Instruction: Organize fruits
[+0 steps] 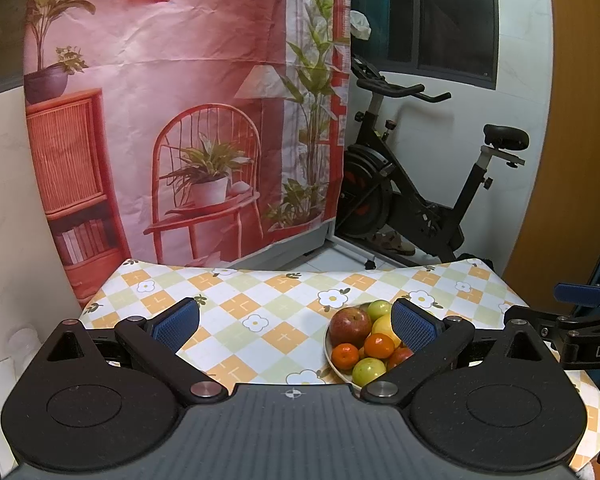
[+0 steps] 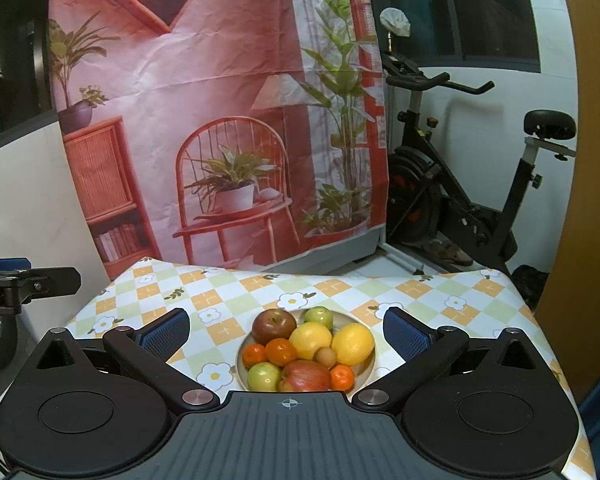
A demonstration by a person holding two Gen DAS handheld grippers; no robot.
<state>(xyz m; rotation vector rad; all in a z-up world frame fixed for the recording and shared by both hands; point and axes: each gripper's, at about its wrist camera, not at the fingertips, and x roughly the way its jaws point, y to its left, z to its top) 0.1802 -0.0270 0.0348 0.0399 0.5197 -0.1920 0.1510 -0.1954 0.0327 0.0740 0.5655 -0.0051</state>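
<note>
- Near the front edge of the table (image 2: 480, 292), right of its middle, your bowl (image 2: 365, 372) of fruit sits on a checked cloth printed with white flowers.
- Readable writing is scarce: "DAS" shows on the right gripper's body at the edge of the left wrist view, and "t.AI" on the left gripper's body in the right wrist view.
- Your bowl is round, shallow and pale, and it holds smooth-skinned fruit piled touching one another.
- At the back lie 1 red apple (image 2: 273, 325) and 1 green apple (image 2: 319, 317); 2 yellow lemons (image 2: 332, 342) fill the middle.
- You have 3 small oranges (image 2: 280, 351), a second green apple (image 2: 264, 376) and a second red apple (image 2: 305, 376) toward the near rim, plus 1 small tan round fruit (image 2: 326, 356).
- Your left gripper (image 1: 296, 322) is spread wide with nothing in it; its ribbed blue pads (image 1: 172, 326) touch no fruit, and the right-hand pad hides part of the bowl.
- Your right gripper (image 2: 286, 334) is likewise spread wide and holds nothing, with the bowl showing between its fingers.
- Behind the table hang a creased printed backdrop (image 2: 220, 120) and a black exercise bike (image 2: 460, 200).
</note>
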